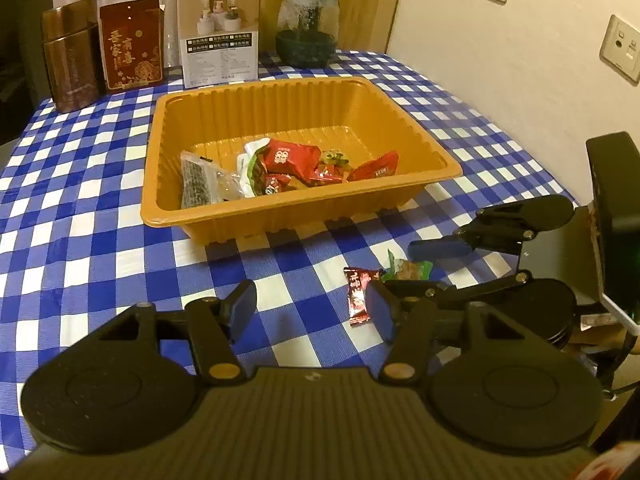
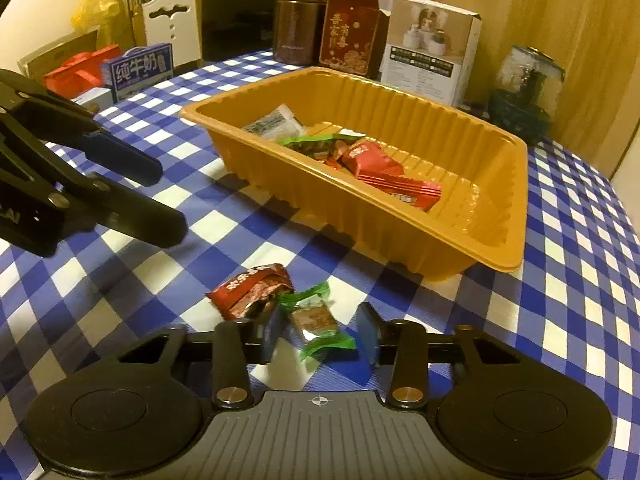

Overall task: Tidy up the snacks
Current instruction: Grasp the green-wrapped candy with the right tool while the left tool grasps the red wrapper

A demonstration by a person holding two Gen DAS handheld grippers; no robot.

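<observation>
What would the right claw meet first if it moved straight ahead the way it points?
Probably the green candy, already between the open right claw's fingers on the cloth. Beyond it lies the tray; depth is uncertain.

Red snack and green candy lie (touching) near orange tray.

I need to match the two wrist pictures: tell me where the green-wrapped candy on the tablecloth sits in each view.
Left wrist view: green-wrapped candy at lower right, mostly hidden by the right gripper.
Right wrist view: lower centre, between the right gripper's open fingers, beside the red snack packet.
Shared landmark: the orange tray.
</observation>
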